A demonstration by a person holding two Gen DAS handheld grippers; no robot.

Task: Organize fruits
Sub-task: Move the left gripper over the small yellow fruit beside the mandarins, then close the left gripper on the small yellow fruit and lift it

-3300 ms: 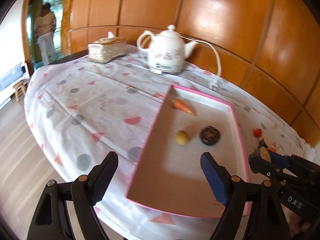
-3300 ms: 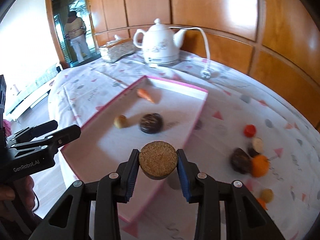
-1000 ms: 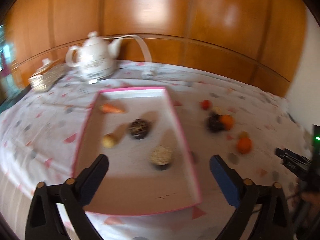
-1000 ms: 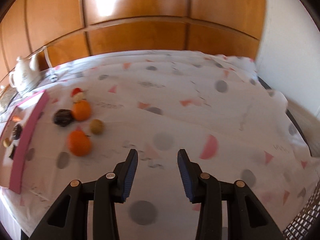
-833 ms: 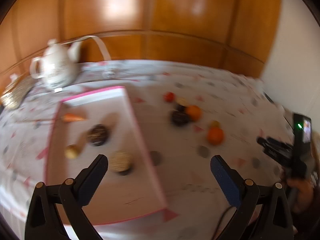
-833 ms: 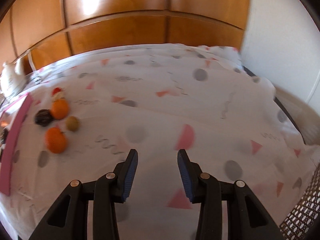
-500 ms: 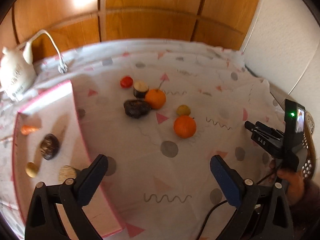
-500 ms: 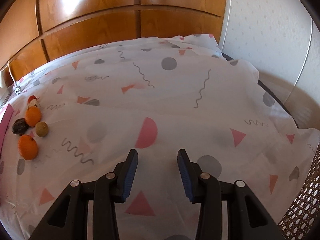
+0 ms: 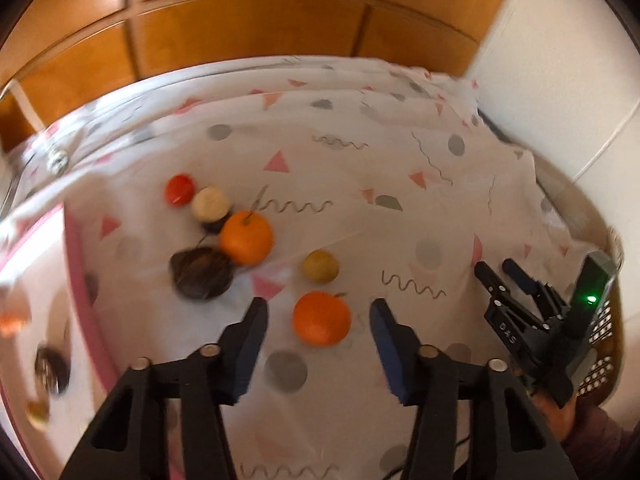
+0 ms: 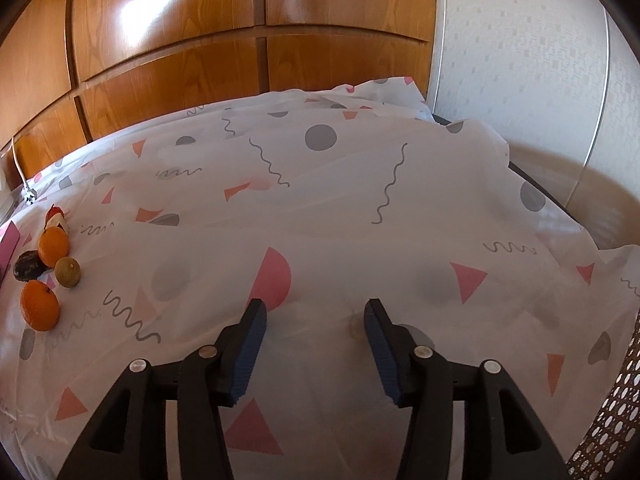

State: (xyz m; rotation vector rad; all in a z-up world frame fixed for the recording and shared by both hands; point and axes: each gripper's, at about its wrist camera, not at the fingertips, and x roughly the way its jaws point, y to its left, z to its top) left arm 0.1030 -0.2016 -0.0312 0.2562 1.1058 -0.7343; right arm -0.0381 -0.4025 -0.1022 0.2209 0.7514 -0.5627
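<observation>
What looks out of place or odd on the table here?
Several fruits lie loose on the tablecloth outside the pink tray: two oranges, a tan fruit, a dark one, a red one and a pale one. The cloth is rumpled at the far edge. Nothing looks spilled or damaged.

fruits [image 9: 244,236] on tablecloth [image 9: 400,168] | tray [image 9: 72,240] left of fruits

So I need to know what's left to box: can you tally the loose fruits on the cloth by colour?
Orange: 2
Red: 1
Cream-topped: 1
Dark brown: 1
Yellow-green: 1
Total: 6
</observation>
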